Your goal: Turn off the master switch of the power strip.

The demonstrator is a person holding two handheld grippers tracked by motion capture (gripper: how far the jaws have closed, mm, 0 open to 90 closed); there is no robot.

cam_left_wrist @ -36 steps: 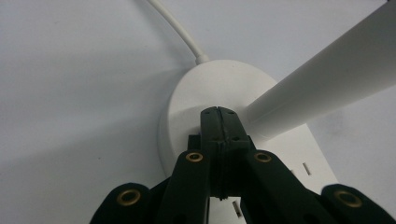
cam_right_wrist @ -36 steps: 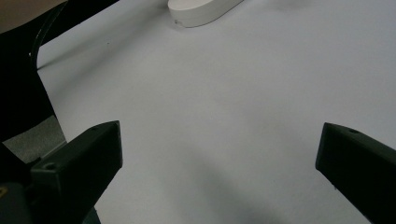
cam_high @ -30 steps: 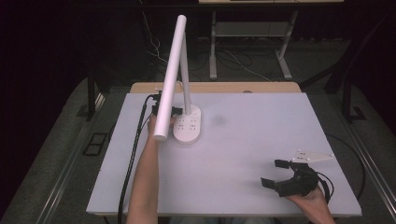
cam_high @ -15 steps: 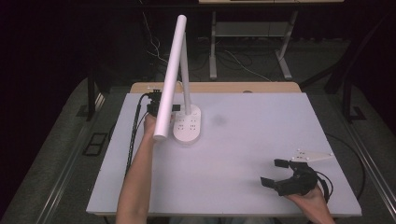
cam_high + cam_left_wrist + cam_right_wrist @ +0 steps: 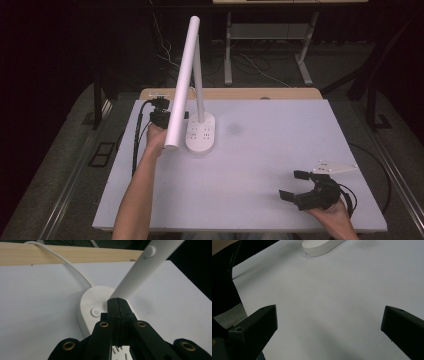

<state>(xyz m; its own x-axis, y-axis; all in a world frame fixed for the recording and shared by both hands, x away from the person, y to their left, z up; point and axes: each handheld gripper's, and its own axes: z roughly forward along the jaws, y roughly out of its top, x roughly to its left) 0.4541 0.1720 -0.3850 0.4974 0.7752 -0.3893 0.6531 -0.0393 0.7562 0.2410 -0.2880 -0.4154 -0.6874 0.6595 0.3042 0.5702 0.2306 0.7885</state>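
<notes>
Apparently little has changed over the last second: the left gripper (image 5: 117,302) still hovers, jaws pressed together, just beside the round power button (image 5: 95,312) on the white oval lamp base (image 5: 201,134) at the table's far left, so a press looks imminent. Its long white tubular lamp head (image 5: 182,82) slants down toward the near edge. Near right, the right gripper (image 5: 294,186) rests with jaws wide apart.

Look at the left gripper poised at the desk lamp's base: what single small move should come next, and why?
Probably ease the left gripper slightly toward the power button and press down. Its jaws are closed into one tip, beside the button on the lamp base rather than on it, which suits pressing, not grasping. The right gripper rests open and far off, so it seems uninvolved.
</notes>
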